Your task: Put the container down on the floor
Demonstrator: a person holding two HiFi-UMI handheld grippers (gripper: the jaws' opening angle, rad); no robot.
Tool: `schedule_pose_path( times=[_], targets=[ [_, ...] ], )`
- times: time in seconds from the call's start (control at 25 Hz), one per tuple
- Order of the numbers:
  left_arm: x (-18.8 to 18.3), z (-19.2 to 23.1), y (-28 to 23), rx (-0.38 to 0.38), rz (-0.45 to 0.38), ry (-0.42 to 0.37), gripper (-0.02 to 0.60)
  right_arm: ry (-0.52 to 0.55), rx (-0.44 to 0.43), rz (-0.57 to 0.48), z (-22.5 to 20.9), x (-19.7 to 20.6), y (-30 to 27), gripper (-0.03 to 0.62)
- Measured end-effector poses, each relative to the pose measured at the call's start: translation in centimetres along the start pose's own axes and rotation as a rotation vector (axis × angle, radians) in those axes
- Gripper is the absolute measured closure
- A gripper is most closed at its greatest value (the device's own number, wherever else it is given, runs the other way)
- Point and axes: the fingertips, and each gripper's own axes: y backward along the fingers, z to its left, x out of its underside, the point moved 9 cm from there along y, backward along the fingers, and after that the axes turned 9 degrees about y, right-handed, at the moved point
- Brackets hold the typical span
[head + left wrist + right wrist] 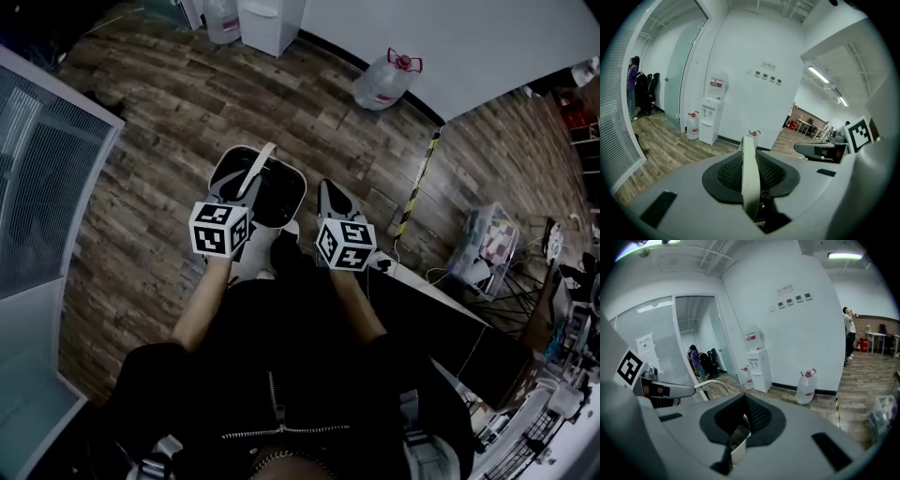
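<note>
The container is a dark tub with a white rim, hanging above the wooden floor in front of the person's legs. Its pale handle arches over it. My left gripper is shut on that handle, which shows as a pale strip standing between the jaws in the left gripper view. My right gripper hangs just right of the container, shut with nothing in it. The right gripper view shows the left gripper and the curved handle.
A water jug and a white dispenser stand at the far wall. A glass partition runs along the left. A black desk, a clear box and a yellow-black floor strip lie to the right.
</note>
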Motion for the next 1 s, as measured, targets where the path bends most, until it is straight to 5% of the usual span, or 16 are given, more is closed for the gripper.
schedule_pose_path(
  times=[1.0],
  targets=[
    [-7.7, 0.5, -10.3, -0.037, 0.014, 0.007, 0.486, -0.019, -0.040, -0.002, -7.8, -4.9, -8.6, 0.585]
  ],
)
